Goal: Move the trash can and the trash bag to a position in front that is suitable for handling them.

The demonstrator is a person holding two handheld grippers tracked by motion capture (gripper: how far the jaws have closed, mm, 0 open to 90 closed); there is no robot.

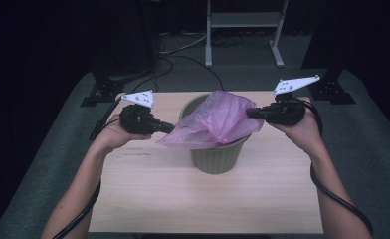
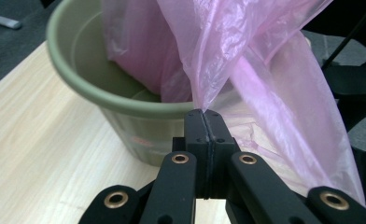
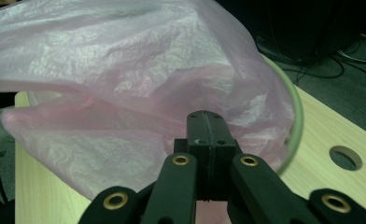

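Green bin (image 1: 216, 158) stands upright mid tabletop (image 1: 148, 199), pink bag (image 1: 218, 122) partly inside it, the rest bunched up over the rim and spilling toward the near left side

Left tongs (image 1: 170, 128) clenched on a pinch of the bag's edge, just left of the bin rim. In the left gripper view the jaws meet flat with pink film coming out of the tip (image 2: 204, 112), drawn taut upward from there; bin wall right behind

Right tongs (image 1: 249, 113) clenched too, pressed into the bag at the bin's right side. In the right gripper view the jaws are closed tight against the film (image 3: 206, 114), bag ballooned ahead of them, rim curving off to the right

Both hands held above the tabletop on either side of the bin, the bag stretched between them
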